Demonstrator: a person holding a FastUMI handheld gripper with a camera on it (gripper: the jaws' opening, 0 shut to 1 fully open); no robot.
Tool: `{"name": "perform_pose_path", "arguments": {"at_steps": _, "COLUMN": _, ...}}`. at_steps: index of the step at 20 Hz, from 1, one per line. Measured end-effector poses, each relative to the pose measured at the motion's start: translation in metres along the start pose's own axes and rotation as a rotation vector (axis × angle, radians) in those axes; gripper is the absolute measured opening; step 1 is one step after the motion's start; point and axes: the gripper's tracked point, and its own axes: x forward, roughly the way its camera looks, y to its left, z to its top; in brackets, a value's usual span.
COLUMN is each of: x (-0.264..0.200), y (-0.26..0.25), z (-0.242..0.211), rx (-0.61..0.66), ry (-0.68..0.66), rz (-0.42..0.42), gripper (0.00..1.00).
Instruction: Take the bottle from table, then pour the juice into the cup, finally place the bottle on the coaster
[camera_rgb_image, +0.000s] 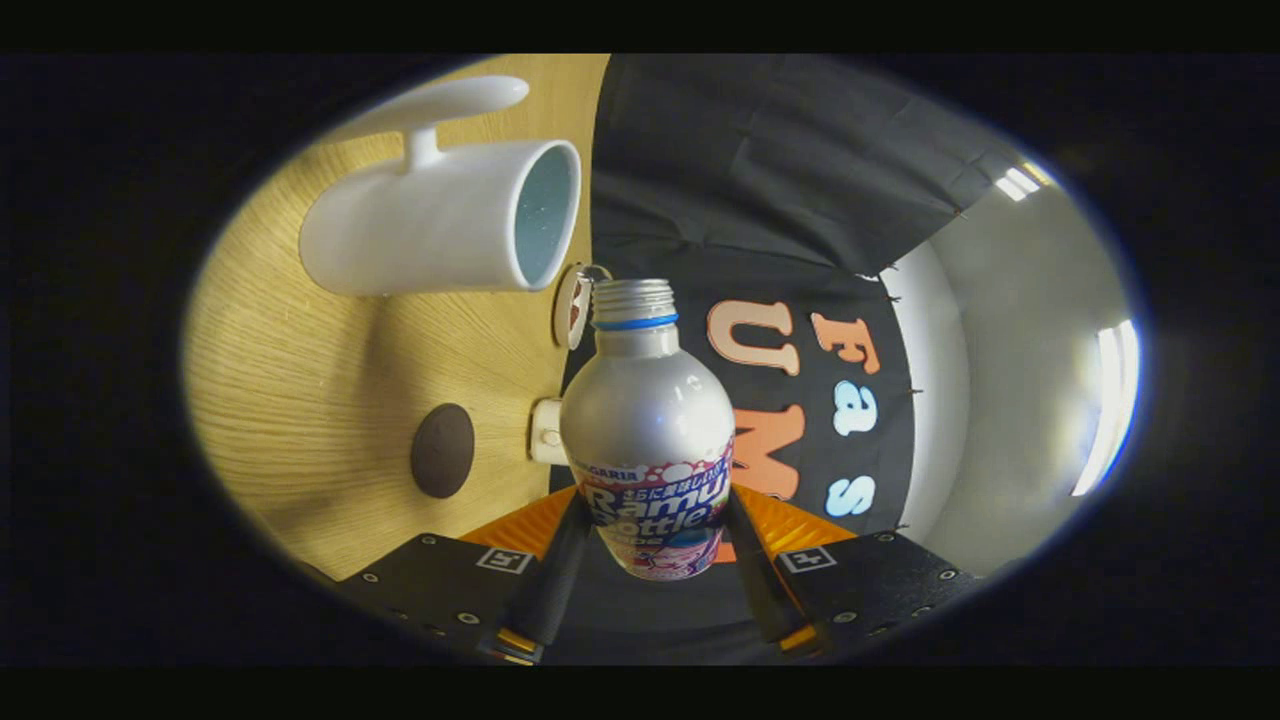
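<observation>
The gripper (652, 545) holds the bottle (648, 430) by its lower body, one of the fingers (556, 570) pressing on each side of the labelled band — a firm, symmetric hold by the look of it. The bottle is uncapped: bare threads and a blue ring show at the neck.

The whole view is rolled about a quarter turn. The wooden worktop (300, 400) stands as a wall on one side, and the white mug (440, 225) appears on its side with its mouth facing the bottle's neck. Judged from this, the bottle is tipped well over toward horizontal and the pour is the step in hand. No juice can be seen leaving the neck, and the mug's interior looks pale with no clear liquid level; whether anything has gone in cannot be told.

The bottle mouth sits near the mug rim but apart from it. A dark round disc (442, 450) lies on the worktop apart from the mug — probably the coaster. A small white fitting (545, 431) shows at the worktop's edge behind the bottle.

Recommendation: bring the neck over the mug opening before tipping further, rotate slowly to avoid a surge, keep grip pressure constant, and avoid knocking the rim.
</observation>
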Motion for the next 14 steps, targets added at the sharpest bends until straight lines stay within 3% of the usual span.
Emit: {"name": "perform_pose_path", "arguments": {"at_steps": 14, "x": 0.012, "y": -0.017, "z": 0.003, "rx": -0.047, "ry": -0.028, "rz": -0.038, "gripper": 0.74}}
